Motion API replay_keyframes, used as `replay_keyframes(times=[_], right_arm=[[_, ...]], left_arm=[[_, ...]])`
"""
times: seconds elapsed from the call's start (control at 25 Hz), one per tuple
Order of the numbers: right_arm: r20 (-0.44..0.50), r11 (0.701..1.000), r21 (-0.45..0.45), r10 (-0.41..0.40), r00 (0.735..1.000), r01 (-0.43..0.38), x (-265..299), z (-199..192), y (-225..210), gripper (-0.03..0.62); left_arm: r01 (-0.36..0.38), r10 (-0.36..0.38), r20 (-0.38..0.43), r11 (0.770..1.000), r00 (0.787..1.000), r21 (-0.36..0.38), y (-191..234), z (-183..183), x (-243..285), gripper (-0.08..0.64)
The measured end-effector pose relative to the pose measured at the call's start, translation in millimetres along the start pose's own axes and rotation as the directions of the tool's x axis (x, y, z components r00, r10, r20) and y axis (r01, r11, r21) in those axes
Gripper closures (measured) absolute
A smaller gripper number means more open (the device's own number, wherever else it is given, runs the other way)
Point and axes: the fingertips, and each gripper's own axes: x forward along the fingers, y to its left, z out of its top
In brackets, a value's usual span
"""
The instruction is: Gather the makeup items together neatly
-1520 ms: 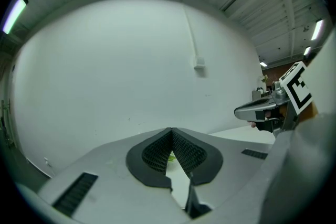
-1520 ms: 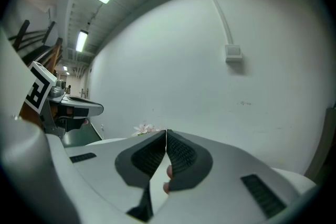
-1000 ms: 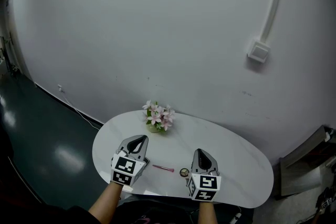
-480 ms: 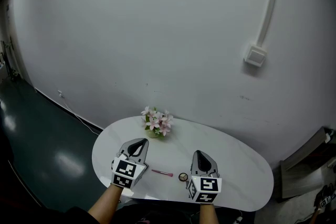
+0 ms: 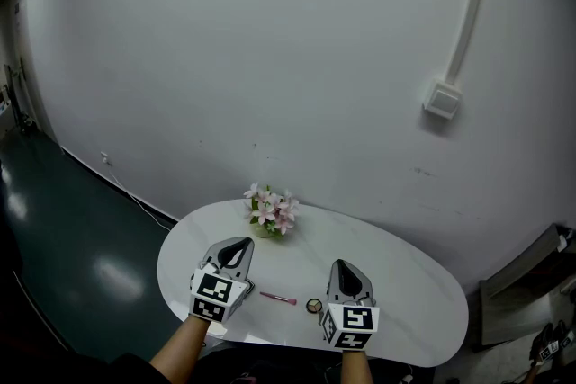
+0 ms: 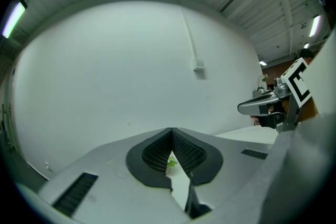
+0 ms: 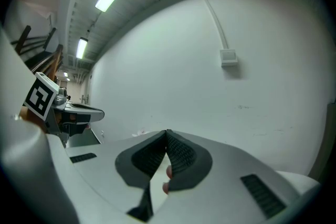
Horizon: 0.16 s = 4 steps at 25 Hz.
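Both left gripper (image 5: 239, 245) and right gripper (image 5: 346, 265) are closed, empty; we'd open one, then lay the slim pink brush (image 5: 279, 297) beside the round gold compact (image 5: 313, 306).

- No word, label, brand or number can be read anywhere.
- The marker cubes on the left gripper (image 5: 238, 245) and the right gripper (image 5: 344, 264), above the white table (image 5: 405, 283), bear only black-and-white square code patterns, not letters.

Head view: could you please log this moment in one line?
left gripper shut, empty; right gripper shut, empty; brush and compact apart on table
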Motion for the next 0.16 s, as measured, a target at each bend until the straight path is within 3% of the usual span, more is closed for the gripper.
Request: replay_keyframes(times=[0.16], right_arm=[[-0.004,1.0,-0.005,-0.004,1.0,0.004,4.1,-0.8,-3.4,0.529]], left_arm=[[-0.003,0.003,-0.012,1.0,1.0,0.003,2.2,-3.6,3.6,0.549]])
